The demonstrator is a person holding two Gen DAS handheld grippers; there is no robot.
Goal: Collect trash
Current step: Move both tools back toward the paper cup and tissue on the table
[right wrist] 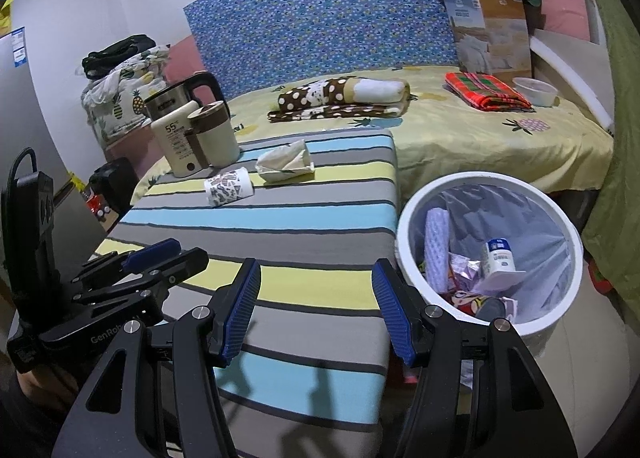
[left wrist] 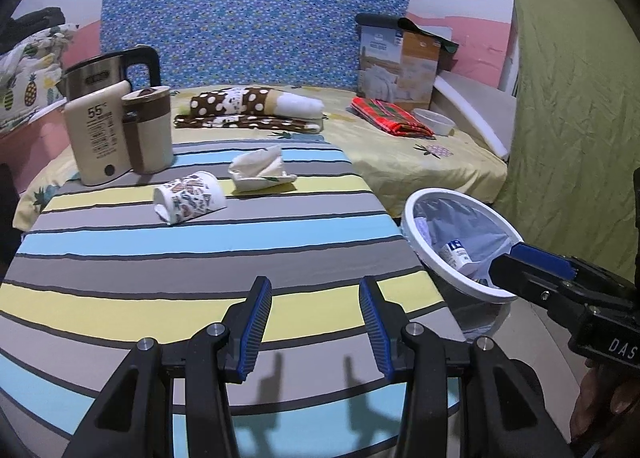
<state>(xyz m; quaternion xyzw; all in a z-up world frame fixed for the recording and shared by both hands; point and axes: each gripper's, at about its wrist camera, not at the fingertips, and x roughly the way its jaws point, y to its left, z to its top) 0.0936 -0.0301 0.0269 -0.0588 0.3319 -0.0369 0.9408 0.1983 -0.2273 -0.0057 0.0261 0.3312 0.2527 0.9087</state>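
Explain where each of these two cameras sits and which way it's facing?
Left wrist: on the left gripper, facing the striped padded table; right gripper intrudes.
Right wrist: on the right gripper, facing the white round trash bin; left gripper intrudes.
Shared: patterned paper cup lying sideways, crumpled cream wrapper.

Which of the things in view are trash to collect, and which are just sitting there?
Job:
- tipped paper cup
- crumpled tissue pack
- white bin

Lying about:
- kettle
- beige mug
- dotted blanket
- red plaid cloth
- plastic bowl
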